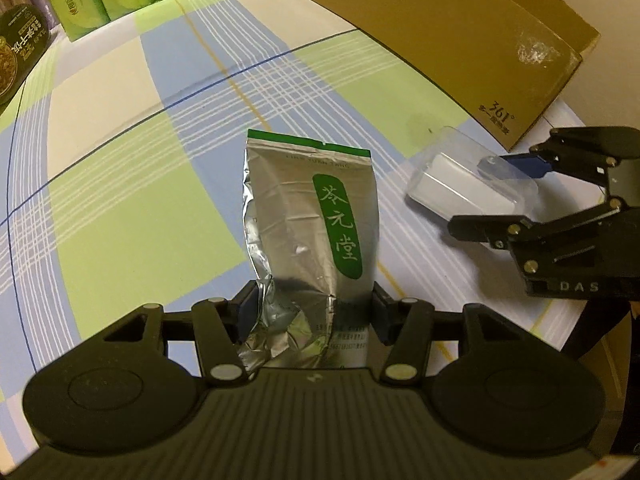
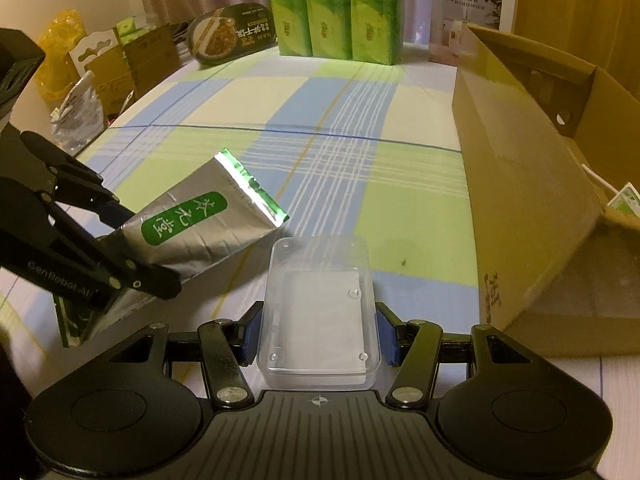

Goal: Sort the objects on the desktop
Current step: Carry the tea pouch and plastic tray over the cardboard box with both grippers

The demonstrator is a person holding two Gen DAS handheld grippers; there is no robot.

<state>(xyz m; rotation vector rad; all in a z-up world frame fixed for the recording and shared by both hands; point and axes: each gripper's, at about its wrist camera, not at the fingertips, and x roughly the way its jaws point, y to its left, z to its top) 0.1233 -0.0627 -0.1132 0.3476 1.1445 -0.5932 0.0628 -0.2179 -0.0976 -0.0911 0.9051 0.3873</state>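
A silver foil pouch (image 1: 312, 232) with a green label stands up between the fingers of my left gripper (image 1: 314, 312), which is shut on its lower part, above the checked tablecloth (image 1: 120, 160). My right gripper (image 2: 318, 340) is shut on a clear plastic box (image 2: 320, 312) with a white block inside, its blue pads pressing both long sides. In the right wrist view the pouch (image 2: 200, 228) tilts to the right in the left gripper (image 2: 136, 248), just left of the clear box. In the left wrist view the right gripper (image 1: 496, 192) holds the clear box (image 1: 452, 188) to the right of the pouch.
An open cardboard box (image 2: 528, 208) stands at the right, with something lying inside. Green tissue packs (image 2: 332, 12), a dark food bowl (image 2: 228, 34) and a white booklet box (image 2: 464, 16) line the far edge. Brown cartons (image 2: 120, 64) and bags crowd the left edge.
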